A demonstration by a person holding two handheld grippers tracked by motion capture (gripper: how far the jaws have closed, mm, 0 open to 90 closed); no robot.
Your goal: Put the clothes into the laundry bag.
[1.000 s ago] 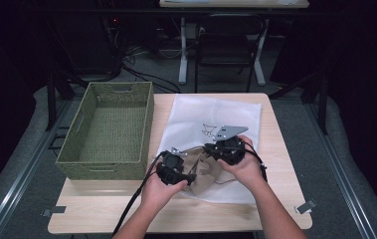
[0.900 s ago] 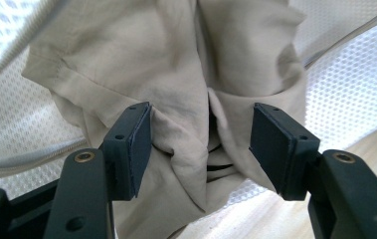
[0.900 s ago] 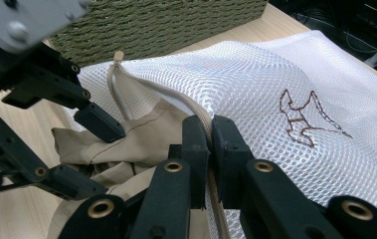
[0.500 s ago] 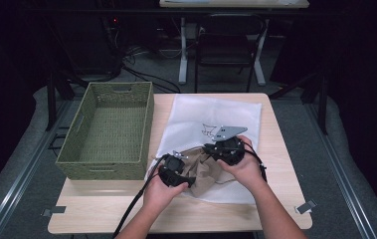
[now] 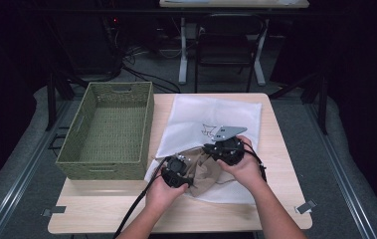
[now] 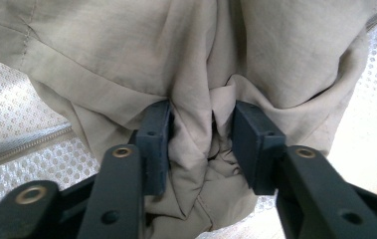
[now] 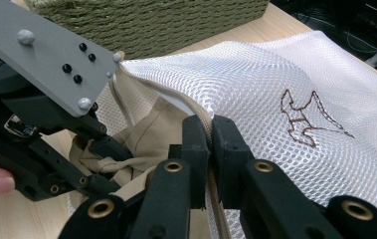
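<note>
Left gripper (image 6: 201, 129) is clamped on a bunched fold of the tan garment (image 6: 186, 59), cloth pinched between both pads, lower centre of the left gripper view. Right gripper (image 7: 211, 144) has its jaws closed on the zipper edge of the white mesh laundry bag (image 7: 275, 89), lifting the mouth open. In the high view both sit lower centre of frame, on the near end of the bag; the left gripper (image 5: 176, 172) is just left of the right gripper (image 5: 224, 149), with the garment (image 5: 203, 172) bunched between them at the bag mouth.

Looks like the step is stuffing the garment into the bag. It's partly at the opening; can't tell how much is actually inside.

Risks from here:
- Right grip is only on a thin strip of the edge. If it slips, the mouth drops shut and the garment gets pushed against mesh instead of into it.
- Left gripper holds a wad, not a clean edge. Pushing forward may jam the bundle at the mouth, or it may drag back out when the gripper opens and retreats.
- Loose tails of cloth hang outside the grip; those could stay out and foul the zipper.
- The bag lies loose on the surface (image 5: 285, 149); a hard push could slide the whole bag toward the top of the frame rather than load it.
- Green woven basket (image 5: 106, 134) is close at left; a wide left swing could clip it.
</note>
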